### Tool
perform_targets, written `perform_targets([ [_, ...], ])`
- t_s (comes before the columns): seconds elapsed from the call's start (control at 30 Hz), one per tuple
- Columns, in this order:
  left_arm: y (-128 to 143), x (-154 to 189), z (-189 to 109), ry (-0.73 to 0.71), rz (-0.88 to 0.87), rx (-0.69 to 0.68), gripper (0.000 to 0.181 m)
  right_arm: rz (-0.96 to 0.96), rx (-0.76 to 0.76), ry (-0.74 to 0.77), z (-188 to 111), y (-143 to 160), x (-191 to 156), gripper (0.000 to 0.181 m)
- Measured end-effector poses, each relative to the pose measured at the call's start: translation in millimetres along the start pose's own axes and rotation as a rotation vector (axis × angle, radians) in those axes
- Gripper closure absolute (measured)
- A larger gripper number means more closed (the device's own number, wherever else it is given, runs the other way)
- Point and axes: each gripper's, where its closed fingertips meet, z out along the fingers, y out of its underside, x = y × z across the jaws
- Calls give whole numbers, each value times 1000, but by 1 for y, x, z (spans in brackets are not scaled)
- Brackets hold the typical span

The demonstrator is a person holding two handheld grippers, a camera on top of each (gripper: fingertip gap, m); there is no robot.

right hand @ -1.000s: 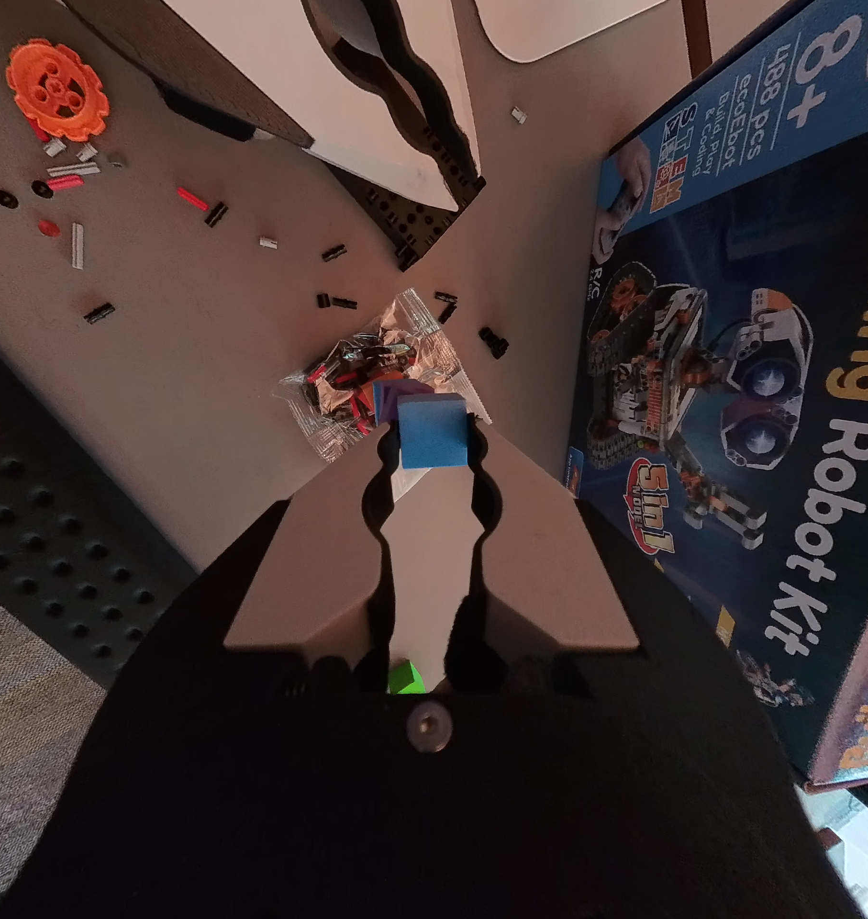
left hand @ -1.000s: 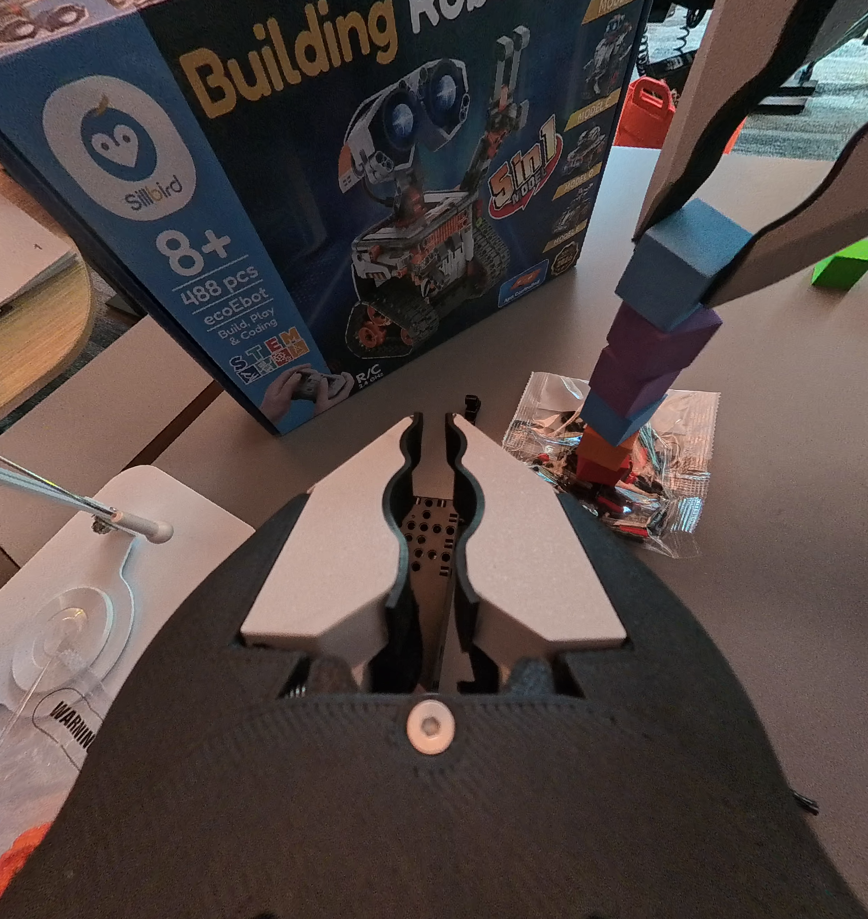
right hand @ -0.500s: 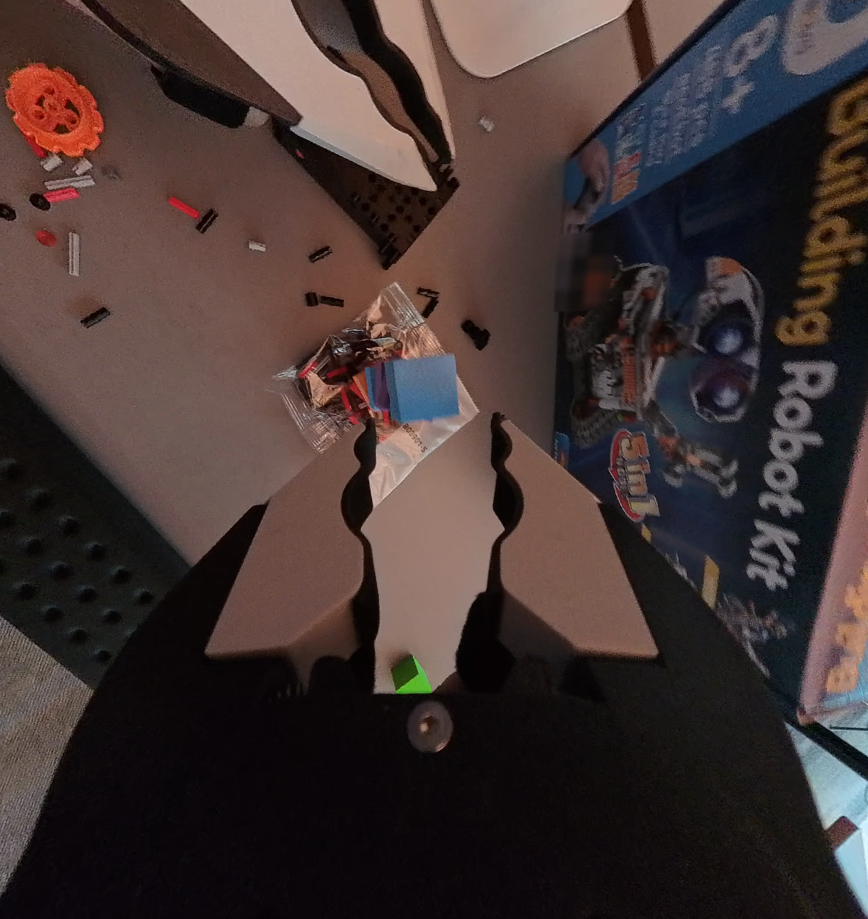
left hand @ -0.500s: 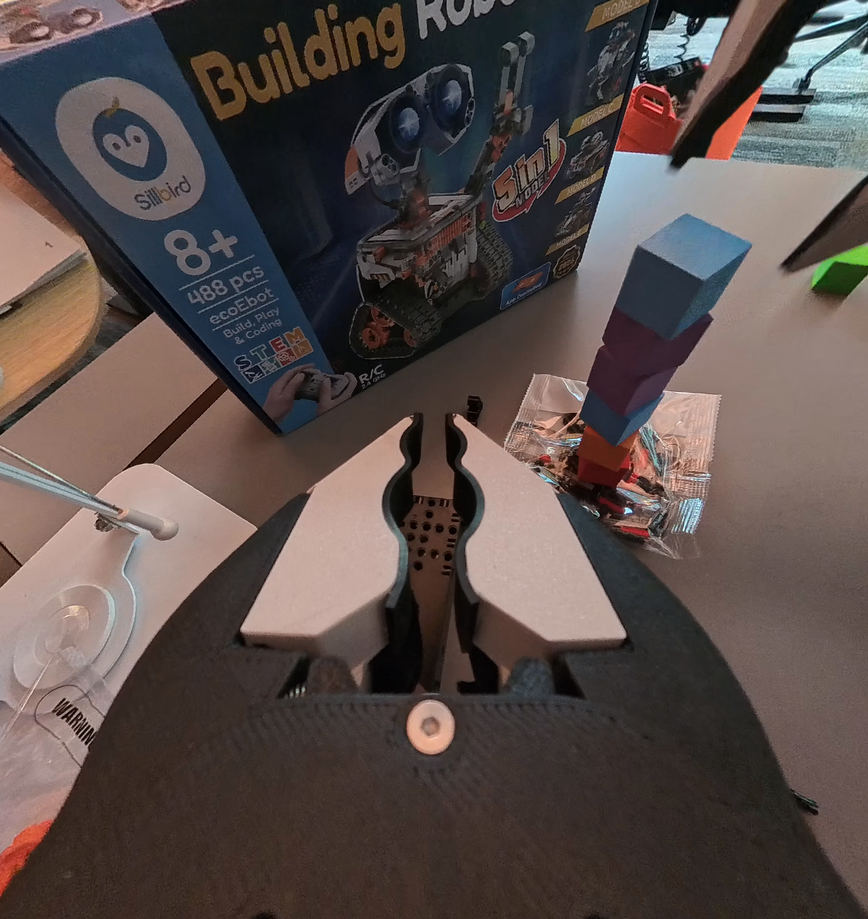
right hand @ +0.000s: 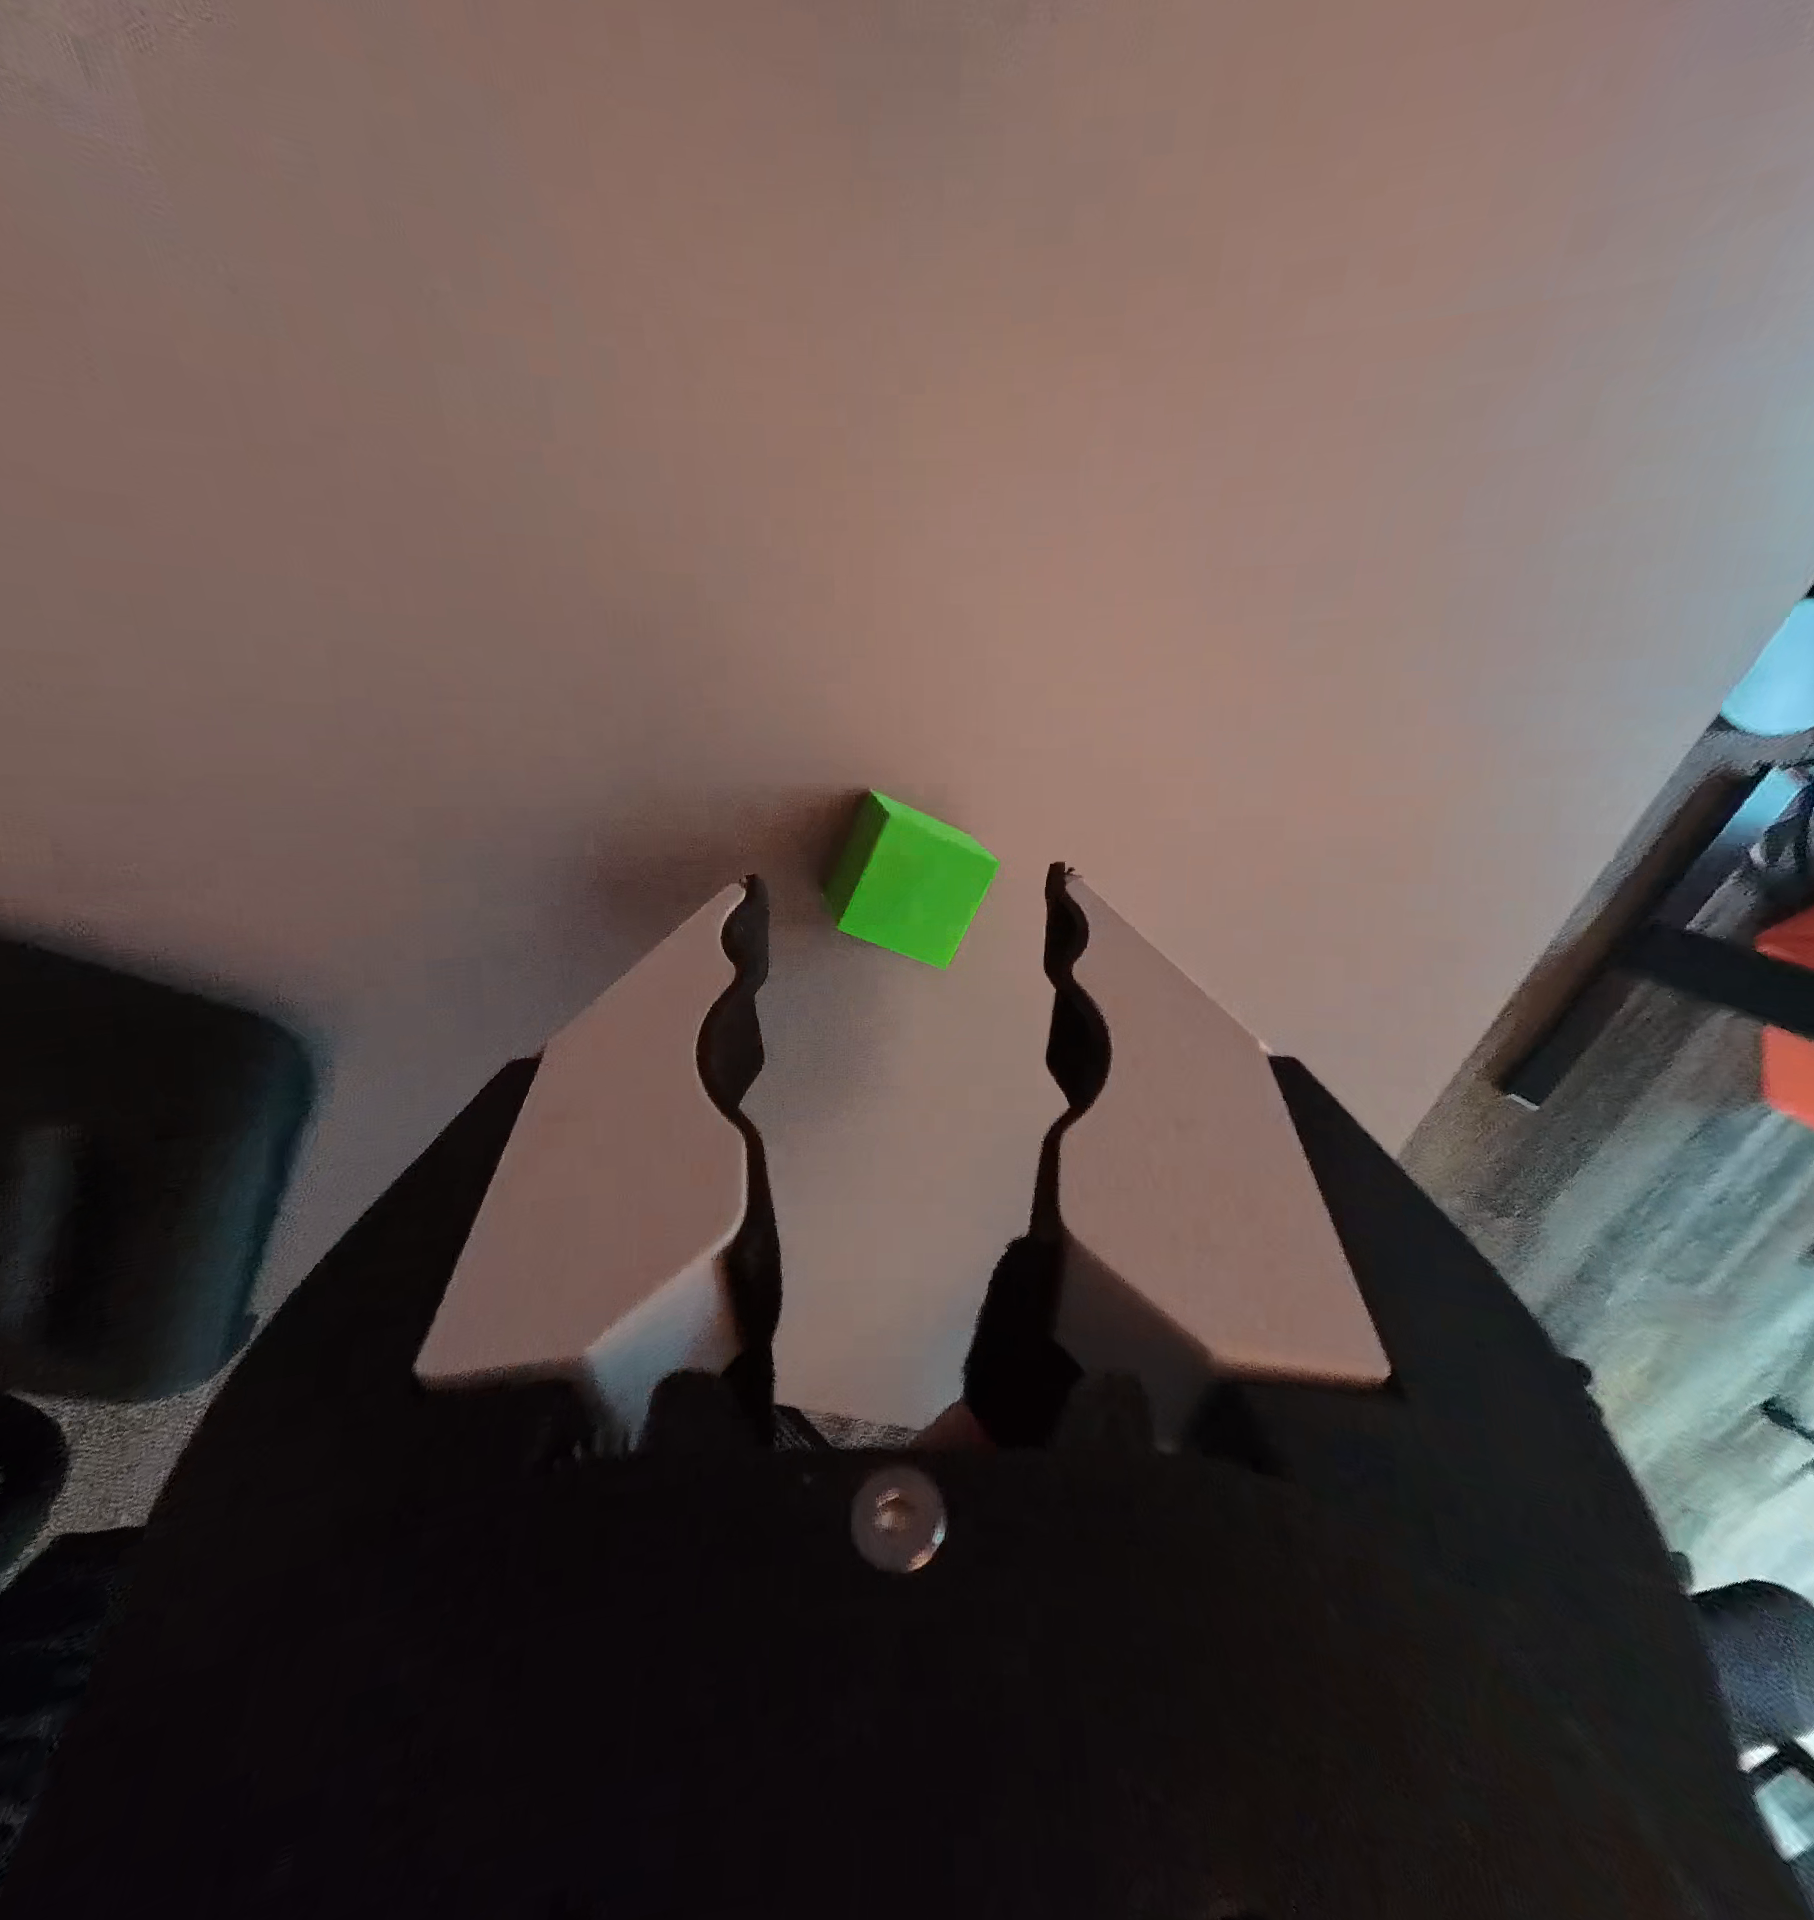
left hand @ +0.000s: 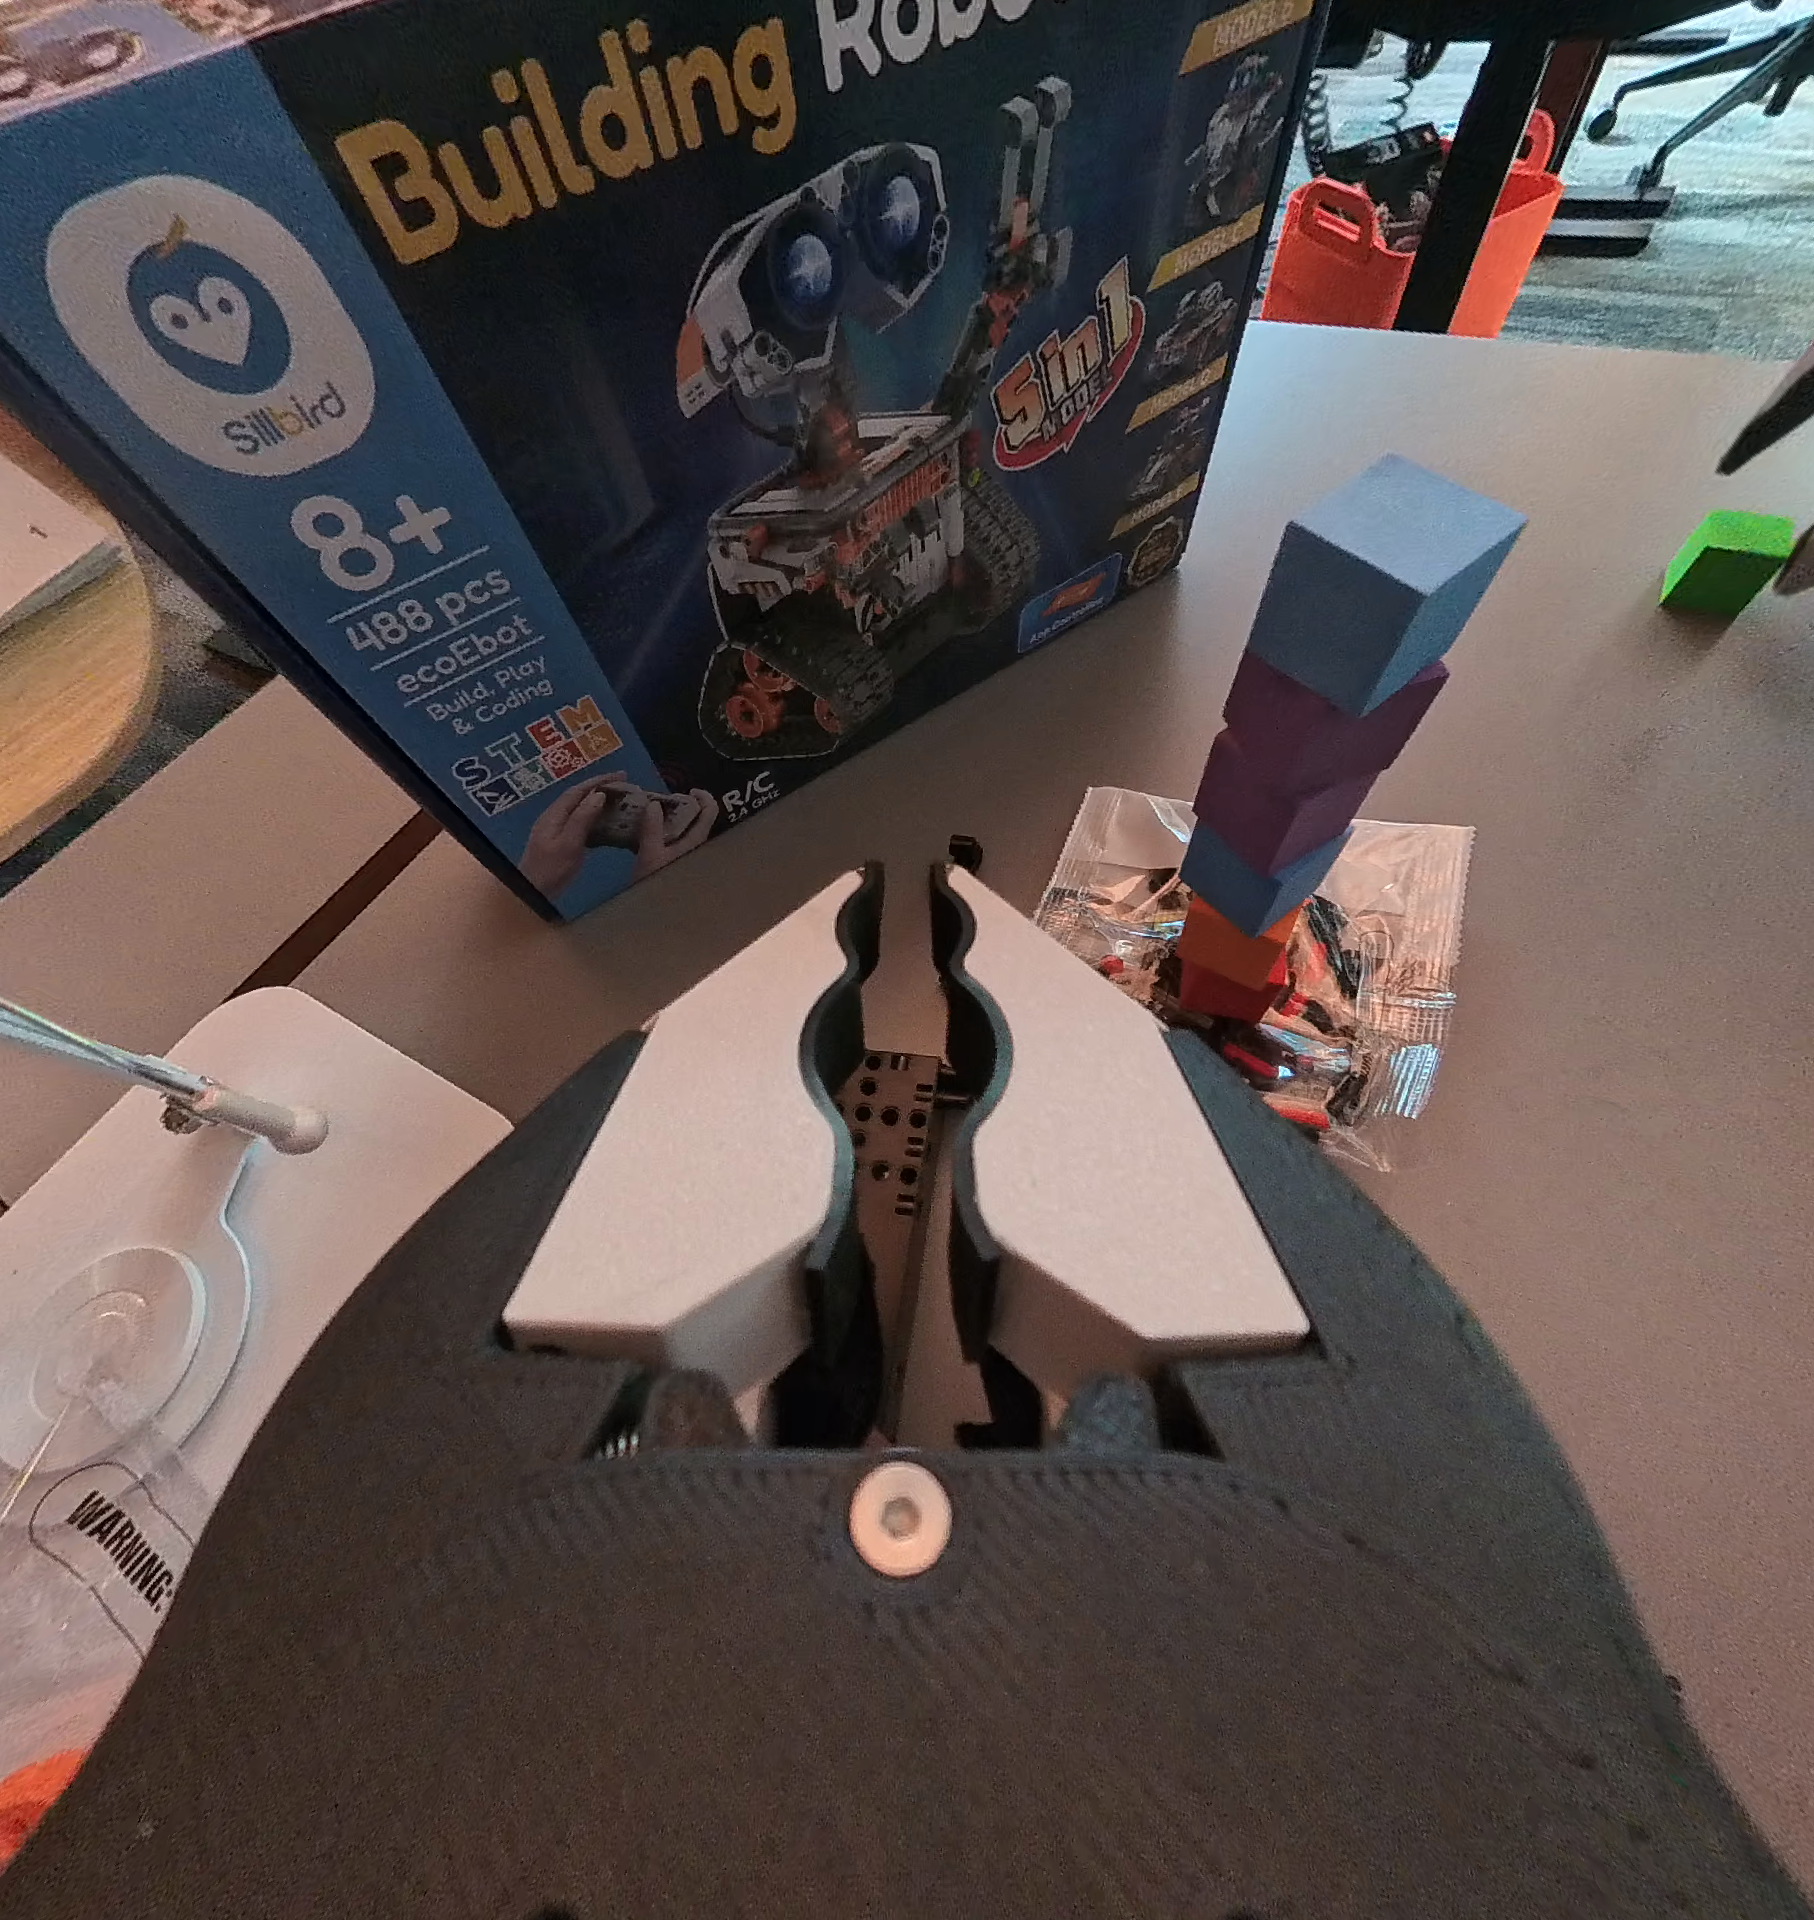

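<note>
Between the right gripper's (right hand: 903, 883) spread jaws, a green cube (right hand: 911, 881) is sitting: light-looking, rigid, flat-sided for pinching; the left gripper (left hand: 905, 883) is idling, its jaws nearly pressed together and empty.

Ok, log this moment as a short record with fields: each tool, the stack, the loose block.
left tool: nearly shut, empty, low over the table
right tool: open, empty, fingertips flanking the green cube
block tower: six cubes, blue cube on top, standing on a clear parts bag
behind: robot kit box

I see an office: rolling chair bases (left hand: 1703, 73) on carpet at one o'clock, beyond the grey surface (left hand: 1568, 1195).
</note>
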Motion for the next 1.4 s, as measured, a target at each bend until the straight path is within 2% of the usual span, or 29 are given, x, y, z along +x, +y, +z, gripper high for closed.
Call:
perform_targets([
  [0.1, 1, 2, 2, 1, 7, -8, 174, 24, -2, -23, 15, 9, 0, 148],
  [0.23, 2, 1, 3, -2, 1, -10, 174, 38, 77, -18, 7, -4, 2, 151],
  [0.33, 4, 3, 6, 4, -1, -15, 174, -42, 228, -52, -29, -47, -20, 151],
  [0.47, 7, 3, 10, 6, 1, -28, 174, -228, 454, -105, -106, -126, -67, 151],
  [0.53, 8, 1, 9, 4, -4, -25, 174, -330, 495, -117, -134, -159, -89, 151],
  [0.63, 7, 0, 7, 3, -9, -18, 174, -459, 480, -106, -156, -194, -114, 151],
  [0.73, 7, -1, 7, 2, -6, -18, 174, -541, 411, -83, -158, -216, -127, 151],
  [0.87, 6, -1, 8, 10, -11, -15, 174, -587, 332, -115, -149, -230, -137, 150],
  [1.1, 5, -2, 8, 13, -17, -9, 174, -612, 251, -116, -138, -237, -137, 150],
  [1.4, 5, -1, 9, 14, -14, -11, 174, -597, 249, -145, -133, -238, -135, 150],
])
